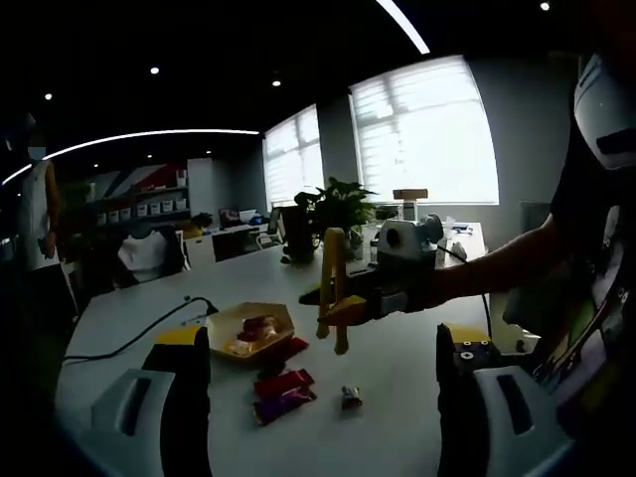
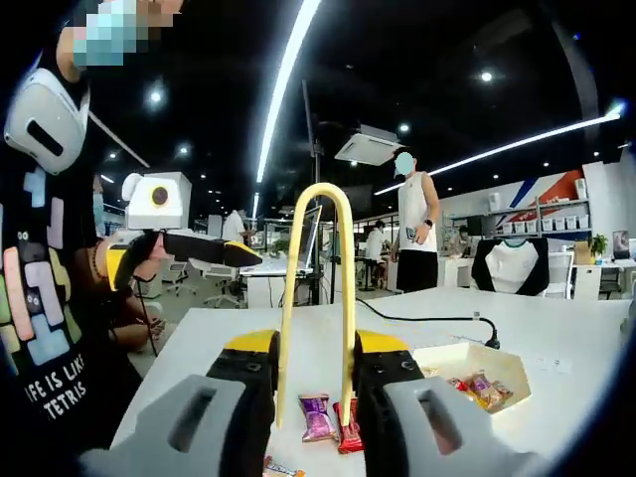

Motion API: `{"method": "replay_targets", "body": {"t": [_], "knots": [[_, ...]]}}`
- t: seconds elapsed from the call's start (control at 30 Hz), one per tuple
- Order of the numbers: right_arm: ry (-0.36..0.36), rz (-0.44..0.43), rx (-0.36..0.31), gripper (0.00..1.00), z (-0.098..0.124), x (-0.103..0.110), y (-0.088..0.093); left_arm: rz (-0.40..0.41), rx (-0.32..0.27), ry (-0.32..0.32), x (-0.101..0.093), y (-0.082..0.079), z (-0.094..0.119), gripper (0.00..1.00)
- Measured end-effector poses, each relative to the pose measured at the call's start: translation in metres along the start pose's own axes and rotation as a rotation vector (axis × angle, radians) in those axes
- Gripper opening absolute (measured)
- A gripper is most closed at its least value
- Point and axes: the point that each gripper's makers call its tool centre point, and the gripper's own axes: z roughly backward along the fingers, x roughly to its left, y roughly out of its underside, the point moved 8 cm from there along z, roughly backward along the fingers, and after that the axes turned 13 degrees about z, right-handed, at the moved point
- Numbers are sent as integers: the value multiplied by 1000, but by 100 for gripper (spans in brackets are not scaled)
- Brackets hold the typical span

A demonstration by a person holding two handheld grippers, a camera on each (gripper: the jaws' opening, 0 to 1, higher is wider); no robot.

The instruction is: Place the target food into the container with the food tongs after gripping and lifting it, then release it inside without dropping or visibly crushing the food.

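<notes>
The right gripper held the yellow tongs between closed jaws above wrapped snacks lying on the white surface beside the container, while the left gripper stood wide open, empty.

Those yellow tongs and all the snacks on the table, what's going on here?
A person holds a gripper in each hand. The right gripper is clamped on yellow tongs, held in the air above a white table. The left gripper is open and empty. Wrapped snacks lie on the table beside a container that already has some inside. The tongs hold no food yet.
</notes>
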Motion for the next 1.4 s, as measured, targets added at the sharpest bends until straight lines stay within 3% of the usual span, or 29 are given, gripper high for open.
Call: {"method": "replay_targets", "body": {"t": [0.1,0.17,0.2,0.37,0.47,0.53,0.8,1.4], "knots": [[-53,-15,-9,25,2,5,4,1,5,-1,0,1,0,100],[-59,86,-43,26,2,8,3,0,6,-1,-1,0,0,100],[-126,47,-50,26,2,15,5,0,4,-2,0,0,0,100],[-211,3,-47,26,1,19,16,-7,20,-5,1,1,1,100],[-303,-23,-40,26,1,25,23,5,21,-13,4,1,1,100],[-291,-9,-36,26,0,23,29,7,23,-20,5,1,1,100],[-394,-1,9,26,0,25,49,22,22,-28,9,1,-2,100],[-519,7,69,23,-7,32,69,20,33,-36,16,1,-5,100]]}}
